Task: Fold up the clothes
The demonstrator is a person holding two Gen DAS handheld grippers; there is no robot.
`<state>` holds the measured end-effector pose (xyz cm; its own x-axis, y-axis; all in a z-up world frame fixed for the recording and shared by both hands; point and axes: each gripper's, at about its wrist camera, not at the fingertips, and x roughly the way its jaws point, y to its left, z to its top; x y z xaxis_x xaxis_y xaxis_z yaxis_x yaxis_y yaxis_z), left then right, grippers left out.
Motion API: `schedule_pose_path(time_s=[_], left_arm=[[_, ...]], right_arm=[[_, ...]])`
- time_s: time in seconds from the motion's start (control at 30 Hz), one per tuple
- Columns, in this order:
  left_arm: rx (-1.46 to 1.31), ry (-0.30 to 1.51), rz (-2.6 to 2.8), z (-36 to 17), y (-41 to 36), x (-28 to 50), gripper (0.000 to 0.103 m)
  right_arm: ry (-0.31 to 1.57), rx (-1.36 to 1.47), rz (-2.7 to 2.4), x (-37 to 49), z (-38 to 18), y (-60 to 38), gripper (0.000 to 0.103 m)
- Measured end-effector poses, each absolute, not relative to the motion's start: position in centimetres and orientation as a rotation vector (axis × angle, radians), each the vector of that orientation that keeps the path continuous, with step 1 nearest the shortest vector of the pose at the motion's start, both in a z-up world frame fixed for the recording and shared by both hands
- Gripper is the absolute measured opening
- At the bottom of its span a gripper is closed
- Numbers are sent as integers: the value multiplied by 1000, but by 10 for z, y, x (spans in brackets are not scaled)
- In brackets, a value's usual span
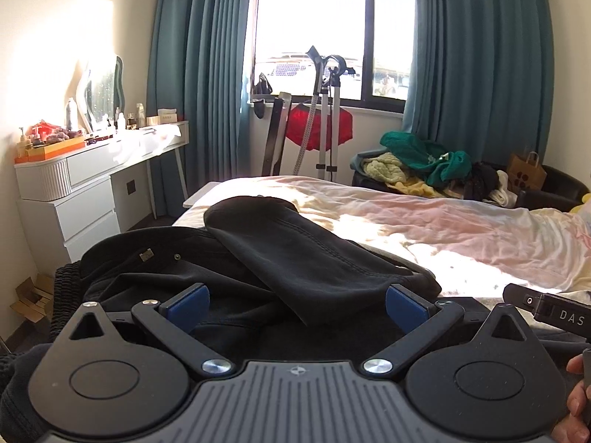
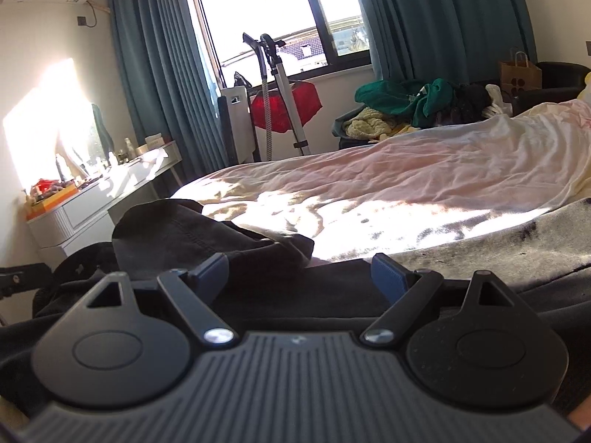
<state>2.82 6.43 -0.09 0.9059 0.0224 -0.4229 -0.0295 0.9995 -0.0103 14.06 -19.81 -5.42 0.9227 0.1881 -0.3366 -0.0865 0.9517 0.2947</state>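
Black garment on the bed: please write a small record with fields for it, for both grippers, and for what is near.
garment: black garment, lying on the bed, one part folded over the rest
surface: bed with pale pink sheet, partly in sunlight
left gripper: left gripper open, garment between the fingers, not clamped
right gripper: right gripper open, low over dark cloth
behind the bed: pile of clothes, green piece on top
left side: white dresser
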Motion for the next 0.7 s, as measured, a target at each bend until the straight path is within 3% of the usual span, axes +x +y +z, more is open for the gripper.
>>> schedule_pose_path(time_s=[0.3, 0.4, 0.6, 0.7], left_arm=[[-125, 328, 185, 1, 122, 29, 103], [-174, 337, 186, -7, 136, 37, 103], [-255, 377, 197, -29, 151, 54, 100], [-286, 344, 181, -34, 159, 51, 102]], right_arm=[[449, 353, 363, 256, -63, -81, 86], [500, 366, 428, 293, -76, -39, 79], [539, 278, 450, 327, -91, 19, 78], [540, 290, 398, 334, -94, 18, 53]])
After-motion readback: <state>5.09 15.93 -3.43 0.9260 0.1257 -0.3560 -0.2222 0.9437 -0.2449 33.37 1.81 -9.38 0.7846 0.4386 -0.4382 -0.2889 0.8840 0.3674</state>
